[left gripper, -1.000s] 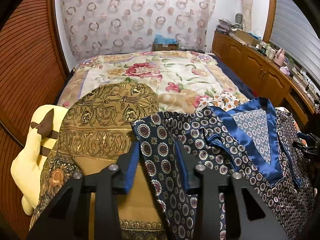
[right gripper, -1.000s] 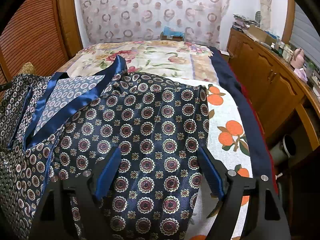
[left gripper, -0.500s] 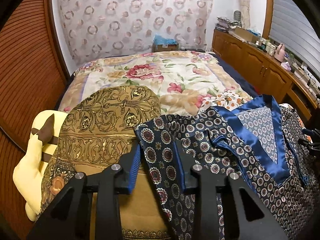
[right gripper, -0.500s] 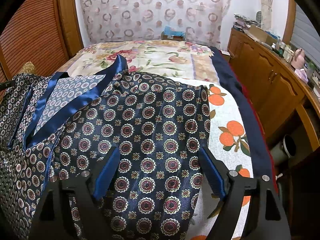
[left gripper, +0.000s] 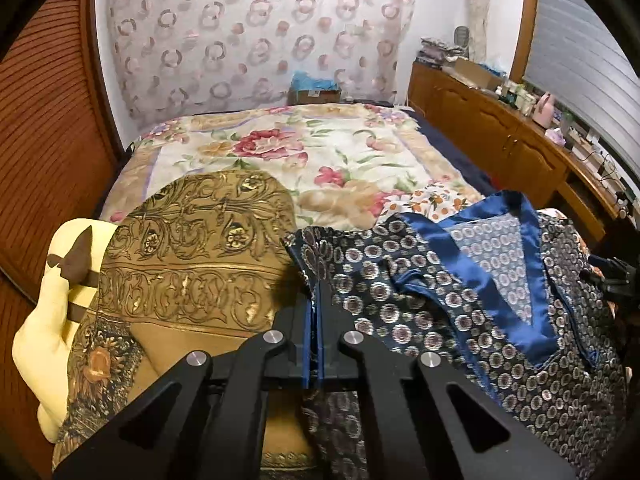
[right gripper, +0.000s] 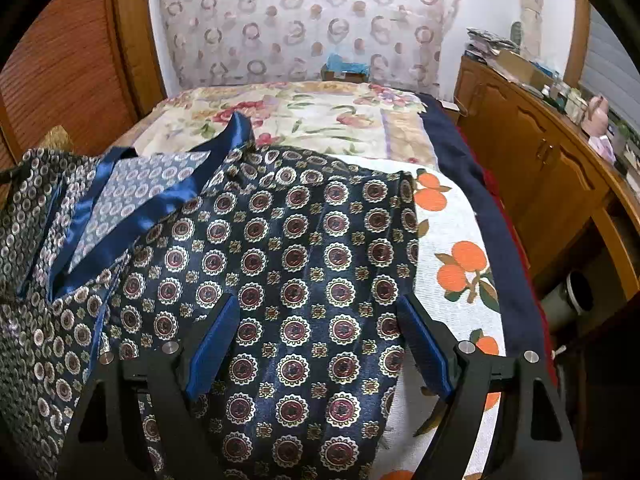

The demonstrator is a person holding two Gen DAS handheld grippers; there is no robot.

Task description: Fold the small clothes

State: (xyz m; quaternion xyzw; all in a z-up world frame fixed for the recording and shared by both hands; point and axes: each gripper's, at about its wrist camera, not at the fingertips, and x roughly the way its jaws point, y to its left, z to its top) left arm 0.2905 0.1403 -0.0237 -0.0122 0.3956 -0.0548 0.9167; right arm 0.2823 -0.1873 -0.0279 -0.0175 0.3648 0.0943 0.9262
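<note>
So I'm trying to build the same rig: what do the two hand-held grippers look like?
Both look alike. The left hand-held gripper and right hand-held gripper have matte black frames with triangular cut-outs, round silver pivot pins at the linkages, and flat blue pads on the inner faces of two angular black fingers. No cables, markings, hands or sleeves are in view.
</note>
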